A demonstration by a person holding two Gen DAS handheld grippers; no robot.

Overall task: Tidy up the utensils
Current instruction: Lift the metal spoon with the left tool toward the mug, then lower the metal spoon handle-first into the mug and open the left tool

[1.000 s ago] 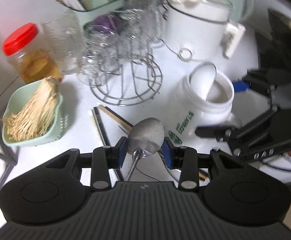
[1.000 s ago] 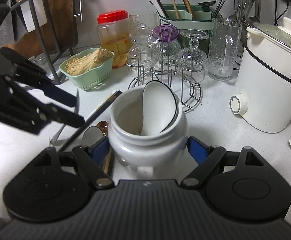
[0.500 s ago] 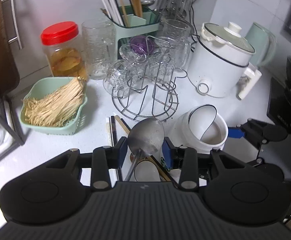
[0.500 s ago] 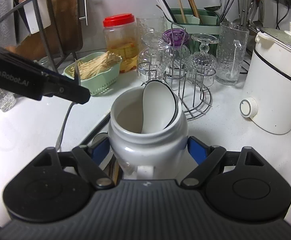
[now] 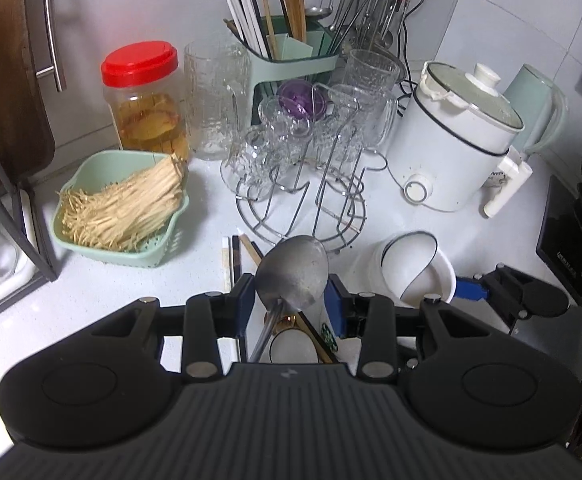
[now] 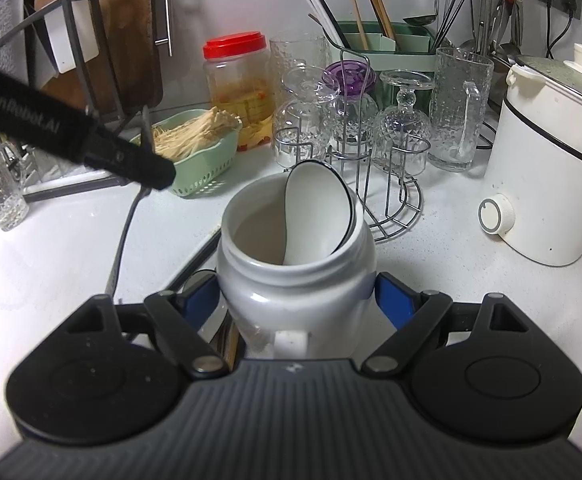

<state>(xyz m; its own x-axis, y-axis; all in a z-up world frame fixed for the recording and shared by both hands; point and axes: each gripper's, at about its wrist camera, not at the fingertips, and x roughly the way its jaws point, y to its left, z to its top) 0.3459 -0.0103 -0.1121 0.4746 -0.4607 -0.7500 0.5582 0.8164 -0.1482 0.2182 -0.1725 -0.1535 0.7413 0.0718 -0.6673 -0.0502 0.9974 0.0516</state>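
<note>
Our left gripper (image 5: 291,302) clenched one metal spoon (image 5: 293,274), bowl pointing up and away, handle running down toward us; our right gripper (image 6: 297,300) gripped one white jar (image 6: 295,276) on the counter (image 6: 451,256)

The steel spoon (image 5: 292,271) shows its bowl, but its handle drops behind the left gripper (image 5: 291,300) body and is lost. Beneath it, the loose chopsticks (image 5: 236,258) and a second spoon (image 5: 291,346) are mostly covered. The white ceramic jar (image 6: 295,276) hides its base behind the right gripper (image 6: 295,300); the ceramic spoon (image 6: 317,216) inside shows only its bowl. The wooden cutting board (image 5: 1,64) runs off the frame.
</note>
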